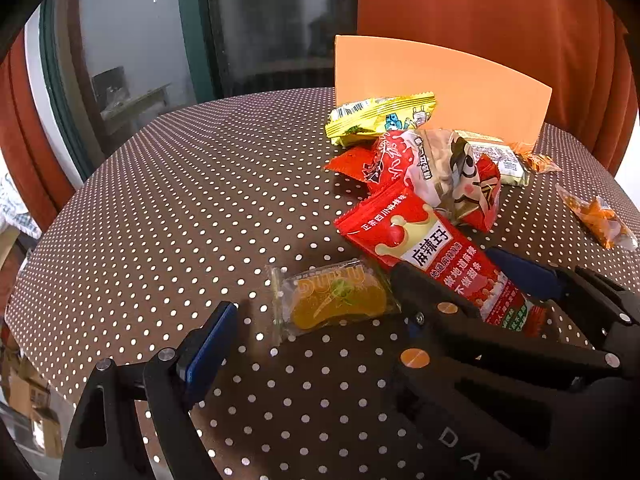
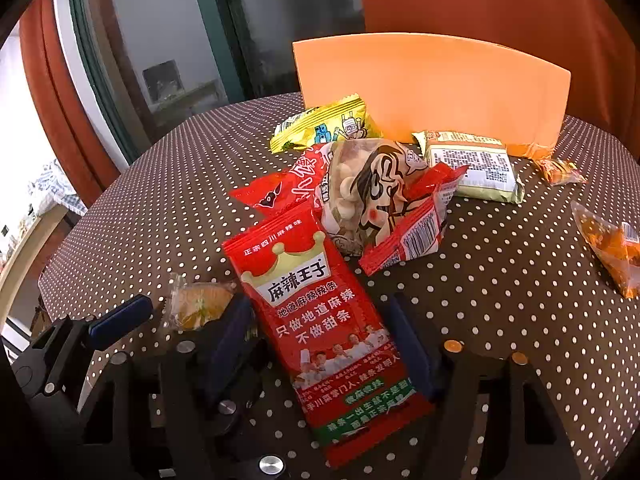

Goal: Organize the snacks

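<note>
Jaws spread wide around flat, glossy red spicy-strip packet (image 2: 320,320); crown logo.

The right gripper (image 1: 452,280) hides the red spicy-strip packet's (image 1: 436,256) lower part in the left wrist view. The orange jelly candy (image 2: 196,306) sits half behind that packet in the right wrist view.

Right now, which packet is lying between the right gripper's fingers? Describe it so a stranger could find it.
Start at the orange board standing at the back of the dotted table. Come forward past the snack pile to its nearest packet: the long red packet with a gold crown and white Chinese lettering. Its neighbour, the clear-wrapped orange jelly, is far smaller.
</note>
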